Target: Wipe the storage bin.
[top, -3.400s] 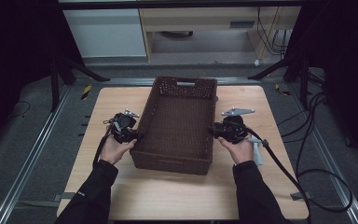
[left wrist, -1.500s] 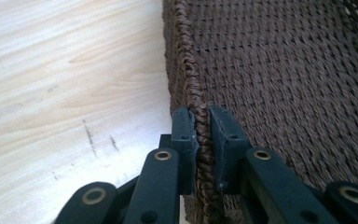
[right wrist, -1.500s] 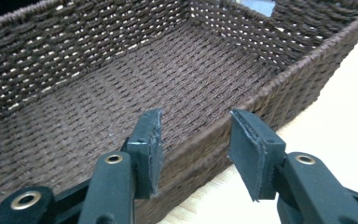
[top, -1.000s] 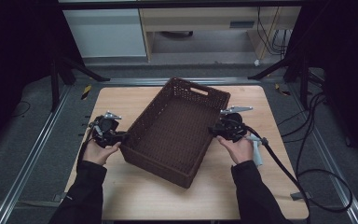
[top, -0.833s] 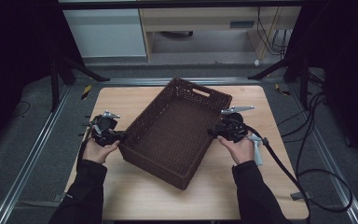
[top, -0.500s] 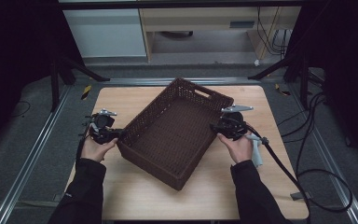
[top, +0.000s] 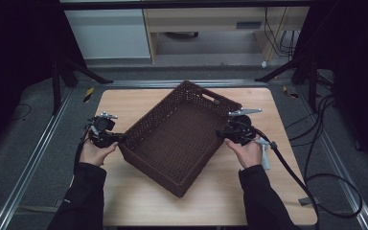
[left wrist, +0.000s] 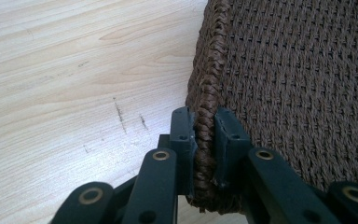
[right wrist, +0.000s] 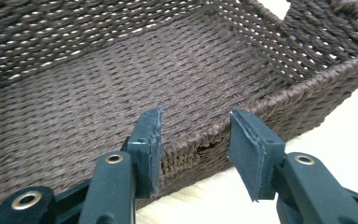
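Basket (top: pixel 179 136): mid-table (top: pixel 268 191), skewed to table edges.
Left gripper (left wrist: pixel 205 144): at basket's left rim, clamped on braid.
Right gripper (right wrist: pixel 195 149): at basket's right rim, jaws apart astride rim, just closing slightly, pads not pressing.

The basket (top: pixel 182 139) is woven from dark brown, rough, matt cord, with a thicker braided rim clamped in the left claw (left wrist: pixel 205 140). Beside that claw, the desk (left wrist: pixel 74 84) is seen as pale, smooth, lightly scratched wood. Matt black plastic jaws are shown.
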The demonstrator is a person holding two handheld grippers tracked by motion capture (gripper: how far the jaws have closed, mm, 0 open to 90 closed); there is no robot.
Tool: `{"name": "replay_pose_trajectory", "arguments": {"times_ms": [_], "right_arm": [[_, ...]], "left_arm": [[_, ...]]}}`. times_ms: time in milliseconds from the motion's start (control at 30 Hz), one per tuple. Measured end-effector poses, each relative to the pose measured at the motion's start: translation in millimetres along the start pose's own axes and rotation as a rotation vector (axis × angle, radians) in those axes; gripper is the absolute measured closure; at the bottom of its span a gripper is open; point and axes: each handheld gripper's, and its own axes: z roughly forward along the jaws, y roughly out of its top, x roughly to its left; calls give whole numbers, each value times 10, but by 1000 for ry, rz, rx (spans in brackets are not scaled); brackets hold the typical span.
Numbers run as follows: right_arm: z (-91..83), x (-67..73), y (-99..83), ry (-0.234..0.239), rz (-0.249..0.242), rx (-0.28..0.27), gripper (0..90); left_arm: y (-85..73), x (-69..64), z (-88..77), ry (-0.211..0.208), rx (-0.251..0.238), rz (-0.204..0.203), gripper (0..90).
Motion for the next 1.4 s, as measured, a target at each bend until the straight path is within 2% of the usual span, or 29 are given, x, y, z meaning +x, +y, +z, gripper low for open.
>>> {"name": "replay_pose_trajectory", "arguments": {"times_ms": [67, 133, 233, 333, 467, 633, 800, 867, 967, 1167, 1300, 1400], "right_arm": [[-19, -20, 12, -1, 2, -11, 543], [-34, -47, 22, -49, -7, -37, 523], [-13, -89, 16, -69, -1, -46, 513], [29, -111, -10, -42, 19, -46, 516], [29, -110, -14, -40, 22, -40, 525], [-10, -75, -30, -27, 24, -20, 523], [-73, -96, -10, 25, 42, 2, 541], [-104, -109, -1, -7, 35, -30, 522], [-103, -139, 1, -45, 25, -43, 516], [-39, -122, -28, -56, 0, -34, 527], [-54, -110, -45, -52, 14, -31, 530], [-80, -92, -55, -41, 21, -20, 529]], "left_arm": [[6, 23, 10, -2, -4, -3, 788], [15, 47, 24, 5, -12, -5, 784], [26, 82, 38, 10, -21, -14, 770], [26, 80, 21, 12, -26, -15, 753], [30, 51, -40, 27, -26, 1, 728], [31, 47, -56, 55, -18, 5, 746], [35, 83, -42, 49, -20, -3, 747], [44, 98, -31, 51, -24, -4, 746], [56, 141, -3, 56, -33, -12, 737], [50, 145, -16, 71, -49, -21, 691], [29, 127, -78, 82, -60, -22, 653], [25, 127, -86, 101, -55, -25, 675]]}}
